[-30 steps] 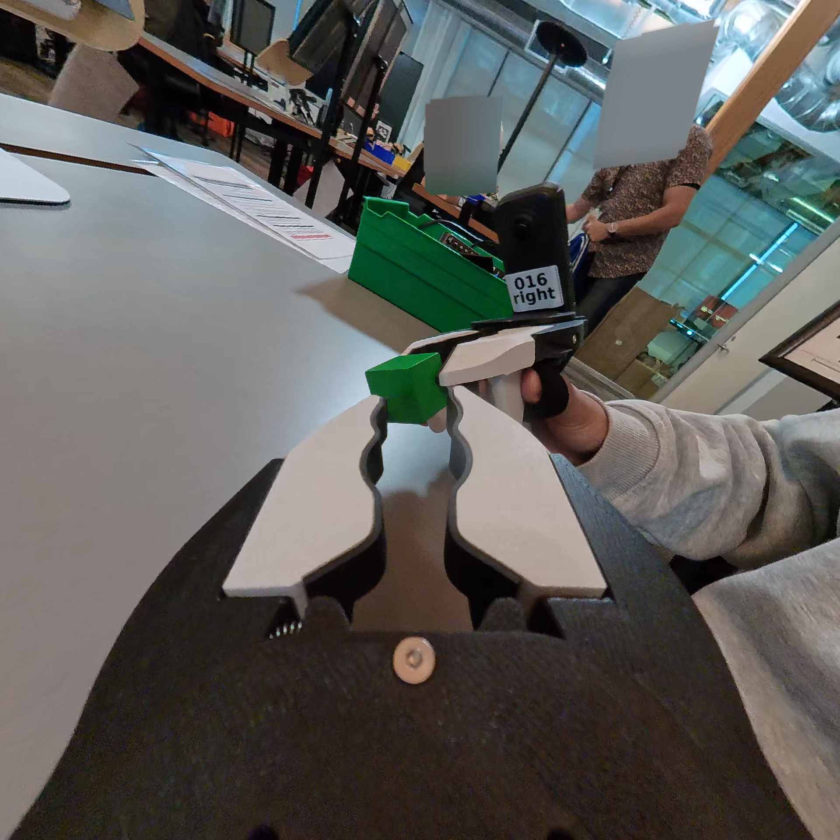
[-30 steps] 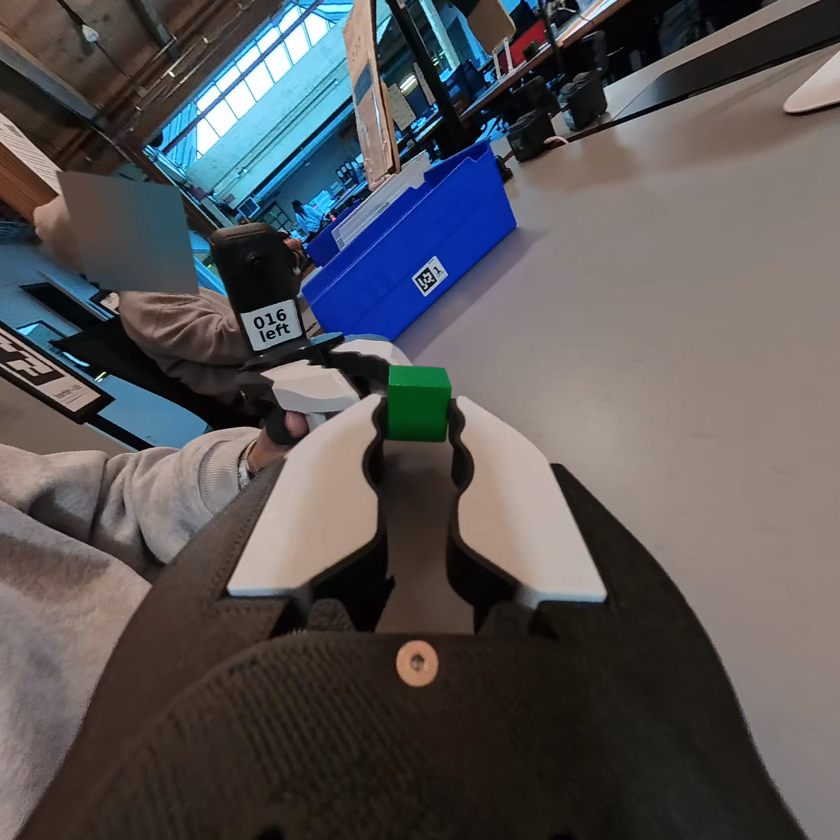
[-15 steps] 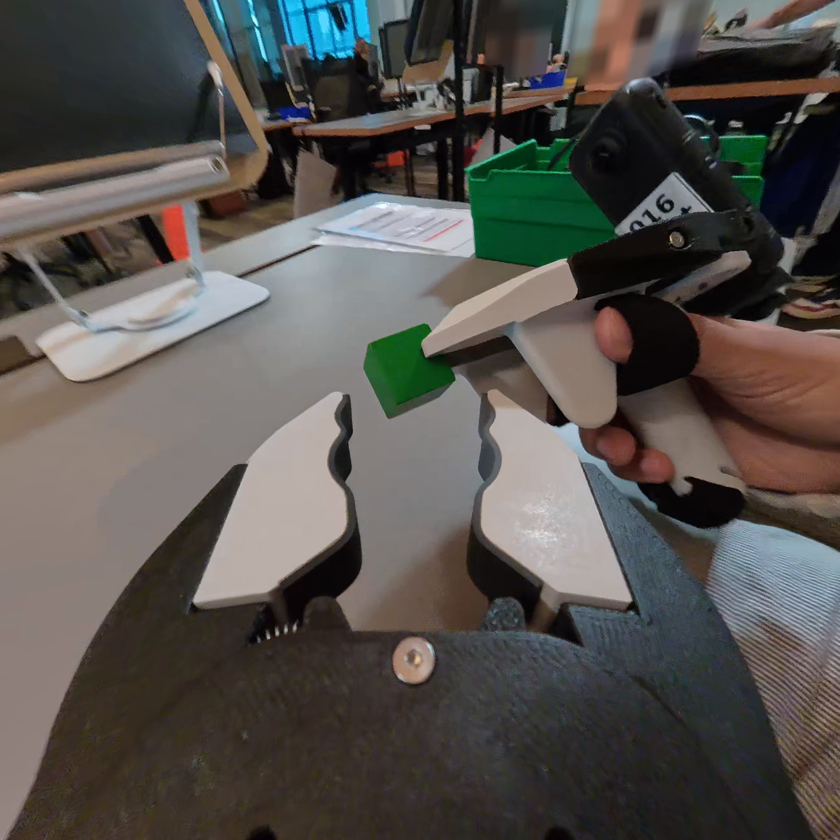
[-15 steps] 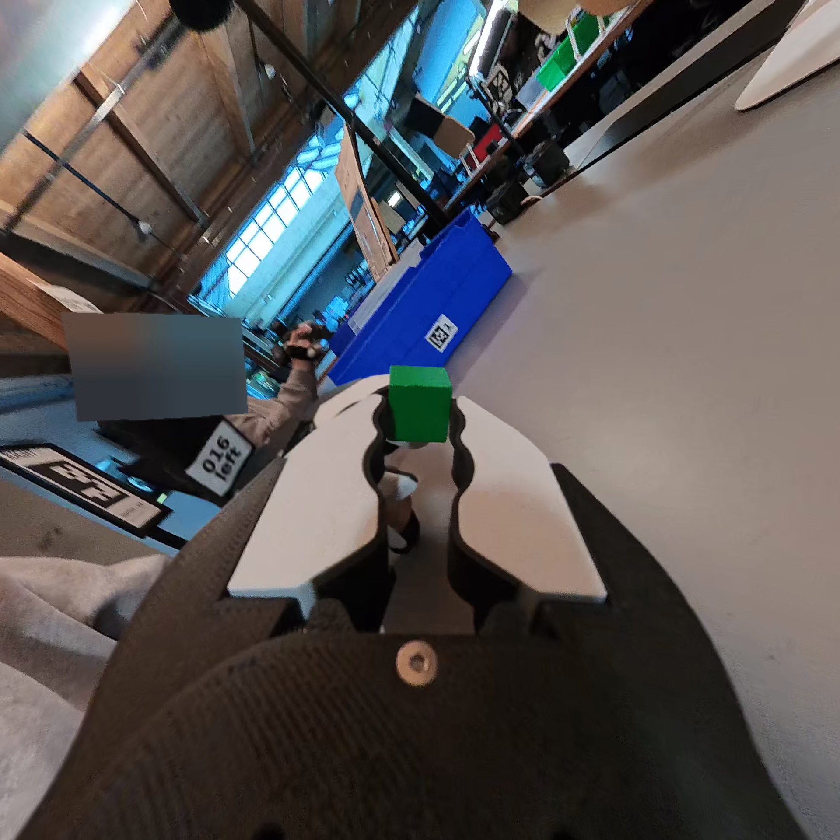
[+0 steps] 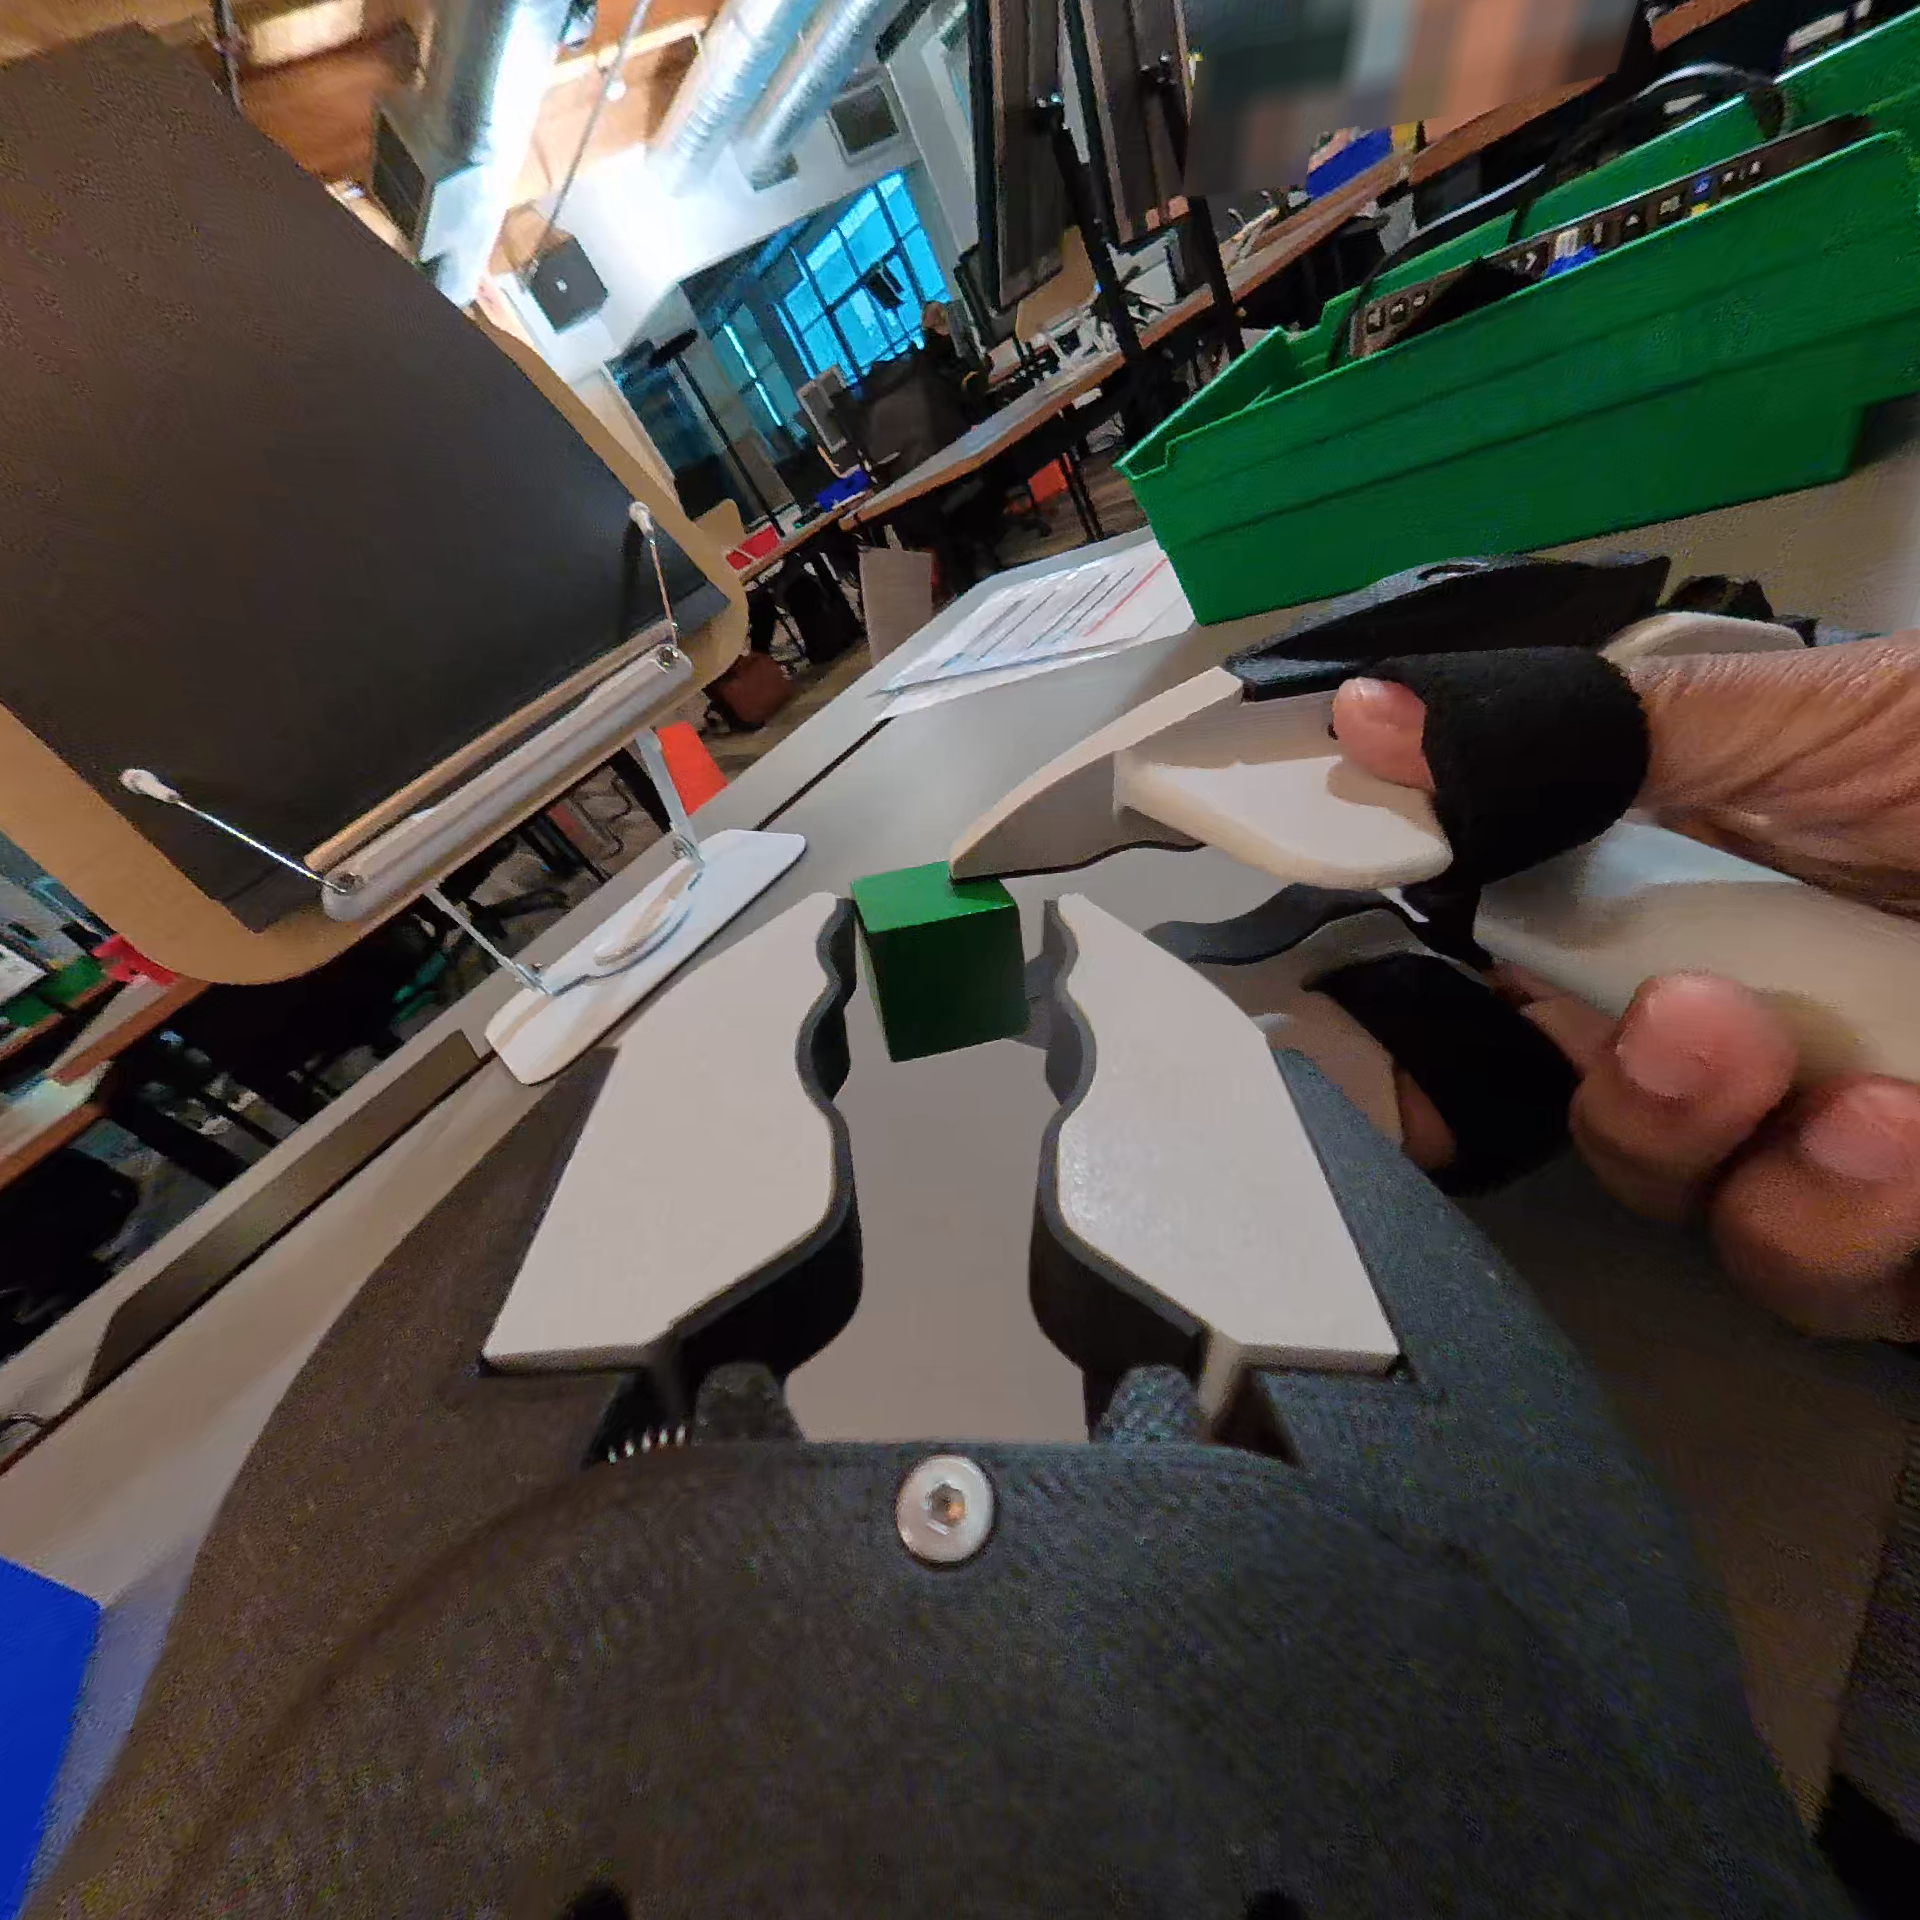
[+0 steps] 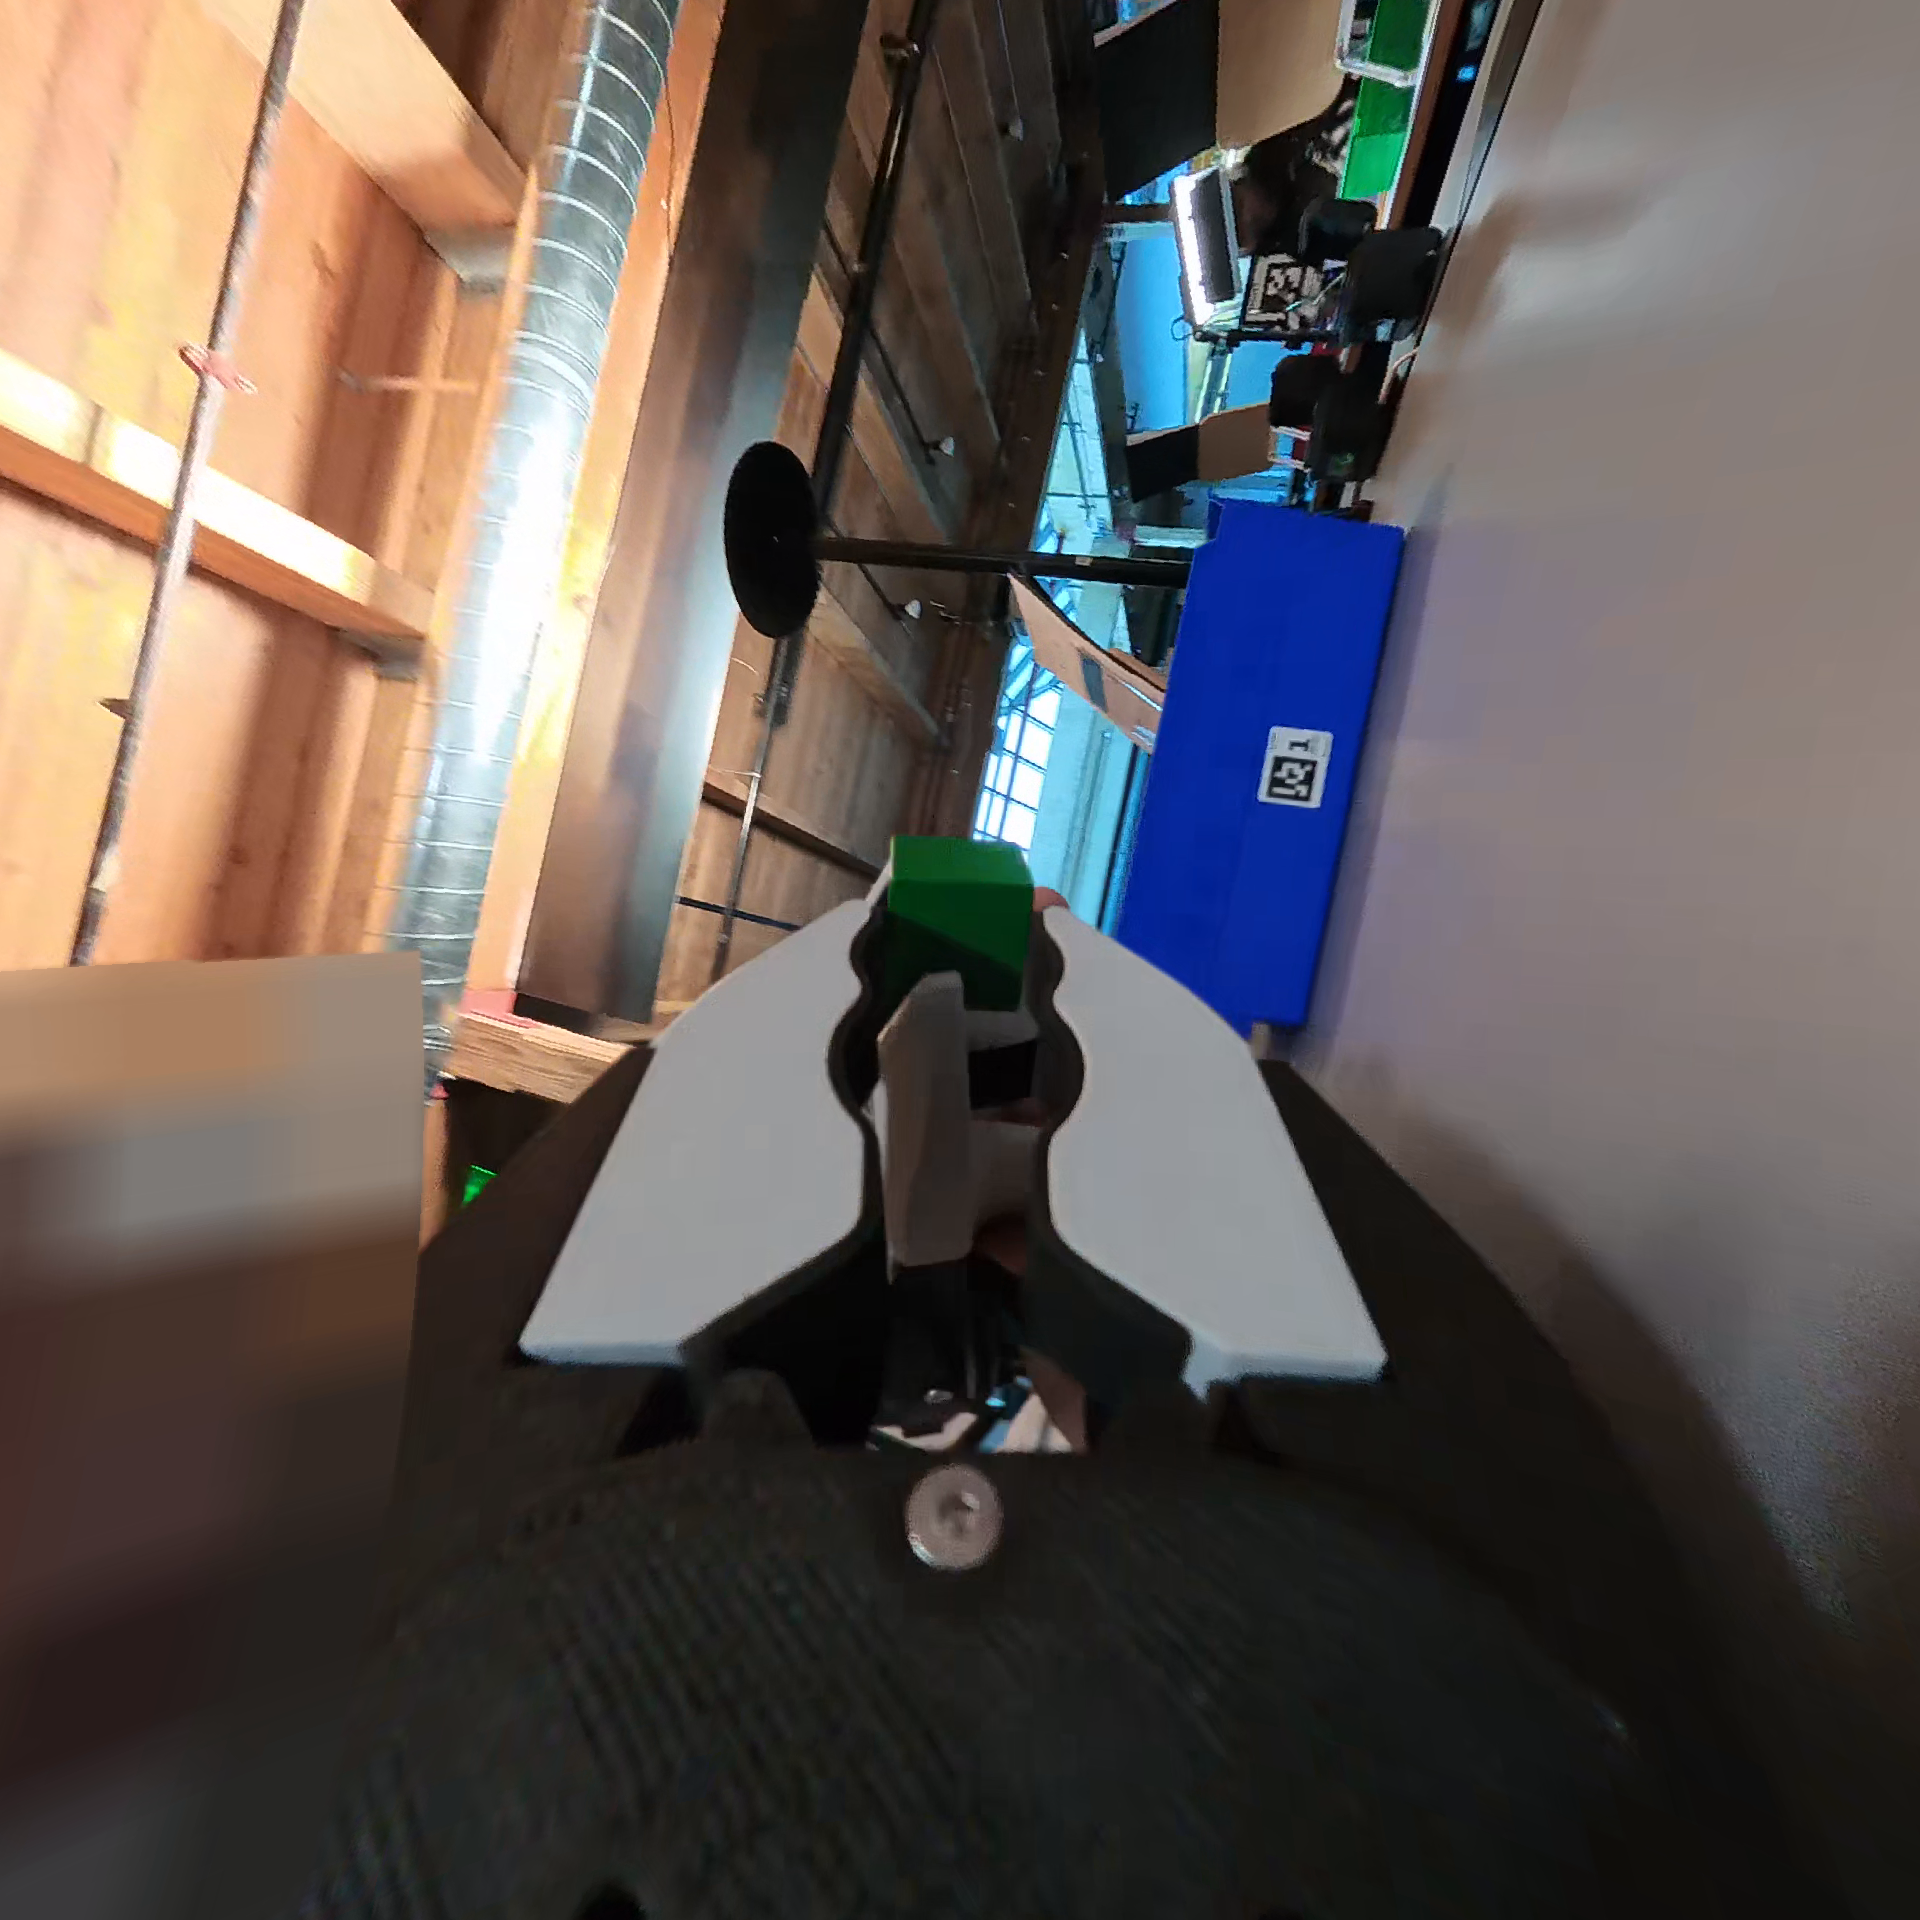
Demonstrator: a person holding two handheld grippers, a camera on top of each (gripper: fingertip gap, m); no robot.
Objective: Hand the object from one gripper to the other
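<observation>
Green cube (image 5: 940, 971) sits pinched in the right gripper (image 6: 958, 940), poised between the left gripper's (image 5: 943, 930) parted, untouching fingers (image 5: 717, 1101).

1 white sticker (image 6: 1294, 767) with a black square code sits on the blue bin (image 6: 1226, 883). The printed sheet (image 5: 1049, 618) beside the green bin (image 5: 1558, 447) is too small to read.

Open-plan lab-office | desk rows with monitors (image 5: 1023, 135) upper centre | green parts bins (image 5: 1558, 416) upper right | ceiling ducting (image 6: 520, 468) left, timber walls
</observation>
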